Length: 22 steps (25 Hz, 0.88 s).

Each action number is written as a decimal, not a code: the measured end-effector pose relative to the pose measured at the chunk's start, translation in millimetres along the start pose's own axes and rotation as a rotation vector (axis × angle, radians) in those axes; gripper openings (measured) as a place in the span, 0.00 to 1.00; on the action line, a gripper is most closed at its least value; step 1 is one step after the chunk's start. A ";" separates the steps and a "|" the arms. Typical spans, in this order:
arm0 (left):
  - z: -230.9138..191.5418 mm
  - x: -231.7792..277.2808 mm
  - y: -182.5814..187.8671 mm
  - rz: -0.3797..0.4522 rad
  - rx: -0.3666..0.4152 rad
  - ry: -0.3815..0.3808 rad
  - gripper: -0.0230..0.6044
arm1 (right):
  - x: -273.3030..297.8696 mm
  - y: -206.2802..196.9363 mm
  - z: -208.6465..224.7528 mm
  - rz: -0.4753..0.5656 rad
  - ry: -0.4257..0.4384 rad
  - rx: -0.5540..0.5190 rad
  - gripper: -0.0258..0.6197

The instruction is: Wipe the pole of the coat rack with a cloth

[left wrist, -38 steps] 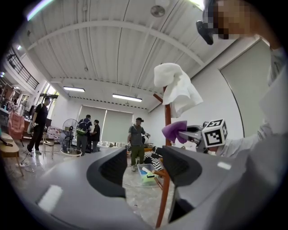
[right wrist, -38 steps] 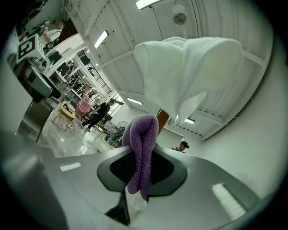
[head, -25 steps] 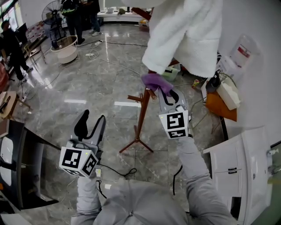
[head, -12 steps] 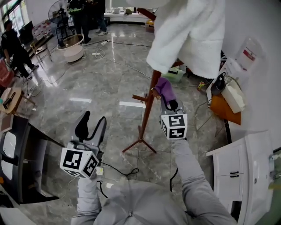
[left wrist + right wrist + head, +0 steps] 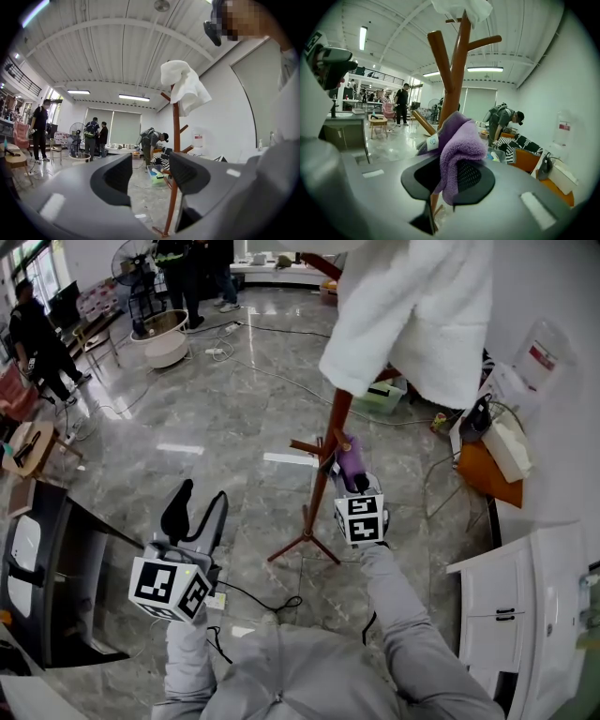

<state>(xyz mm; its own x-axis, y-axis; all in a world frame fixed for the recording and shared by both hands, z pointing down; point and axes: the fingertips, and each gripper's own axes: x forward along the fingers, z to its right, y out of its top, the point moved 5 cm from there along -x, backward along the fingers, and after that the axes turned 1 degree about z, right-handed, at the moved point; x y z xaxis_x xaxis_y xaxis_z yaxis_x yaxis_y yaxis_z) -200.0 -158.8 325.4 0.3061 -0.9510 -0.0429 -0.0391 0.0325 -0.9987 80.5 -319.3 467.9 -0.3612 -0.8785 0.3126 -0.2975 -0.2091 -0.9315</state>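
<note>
Both right gripper point(image 5: 447, 176) jaws pinch the cloth point(image 5: 459, 140), upright pole point(image 5: 452, 89) just beyond them; left gripper point(image 5: 195, 507), jaws spread, sits farther.

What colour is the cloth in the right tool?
Purple cloth, clearest in the right gripper view.

Looks like a big open lab or demo hall: polished marble floor point(image 5: 216, 418), high ribbed ceiling with strip lights point(image 5: 134, 97), mezzanine railing point(image 5: 21, 77), pedestal fan point(image 5: 75, 129), loose cables point(image 5: 281, 379) across the floor, people point(image 5: 97, 136) standing by a long table point(image 5: 117, 149).
</note>
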 end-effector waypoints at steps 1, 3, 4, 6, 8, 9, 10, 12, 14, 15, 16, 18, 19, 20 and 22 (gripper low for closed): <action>0.4 0.4 -0.7 -0.002 0.000 -0.002 0.46 | 0.5 -3.1 -0.8 -0.014 0.000 -0.006 0.12; 1.6 1.6 -2.3 -0.004 -0.001 -0.010 0.46 | -0.4 -10.2 -1.2 -0.047 -0.005 -0.016 0.12; 2.7 2.4 -2.6 -0.005 -0.001 -0.015 0.46 | -2.3 -14.5 -0.9 -0.064 -0.008 -0.017 0.12; 5.6 4.5 -2.3 -0.005 -0.003 -0.026 0.46 | -7.3 -27.0 1.8 -0.095 -0.014 -0.006 0.12; 9.7 7.3 -1.6 -0.003 -0.005 -0.042 0.46 | -14.7 -38.4 8.8 -0.116 -0.029 0.013 0.12; 12.3 8.7 -0.7 -0.004 -0.007 -0.050 0.46 | -21.3 -37.6 14.1 -0.111 -0.046 0.012 0.12; 14.8 9.9 -0.2 -0.004 -0.009 -0.057 0.46 | -29.6 -33.0 19.9 -0.097 -0.067 0.005 0.12; 18.7 11.7 -1.2 0.000 -0.013 -0.072 0.46 | -46.9 -21.4 31.2 -0.053 -0.110 -0.006 0.12; 22.2 13.4 -2.9 0.007 -0.017 -0.088 0.46 | -64.0 -5.4 42.4 0.009 -0.152 -0.025 0.12; 24.2 14.3 -3.6 0.011 -0.019 -0.094 0.46 | -72.2 5.7 47.9 0.048 -0.170 -0.044 0.12; 26.1 15.1 -4.1 0.014 -0.021 -0.100 0.46 | -80.0 18.9 52.8 0.089 -0.185 -0.069 0.12; 29.5 16.5 -4.3 0.019 -0.025 -0.109 0.46 | -92.7 49.0 59.6 0.175 -0.200 -0.146 0.12; 30.6 16.9 -4.1 0.022 -0.027 -0.113 0.46 | -96.5 63.4 61.3 0.210 -0.200 -0.201 0.12; 31.4 17.0 -3.8 0.024 -0.029 -0.115 0.46 | -97.8 75.6 61.8 0.236 -0.195 -0.266 0.12; 32.0 16.0 -2.9 0.029 -0.033 -0.116 0.46 | -95.3 95.4 57.0 0.264 -0.170 -0.427 0.12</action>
<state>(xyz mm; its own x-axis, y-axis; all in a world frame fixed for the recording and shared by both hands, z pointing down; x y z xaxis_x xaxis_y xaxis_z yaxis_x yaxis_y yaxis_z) -164.6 -164.3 326.8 0.4125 -0.9077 -0.0770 -0.0801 0.0480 -0.9956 136.9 -280.0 338.6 -0.3348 -0.9422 0.0105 -0.5621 0.1908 -0.8047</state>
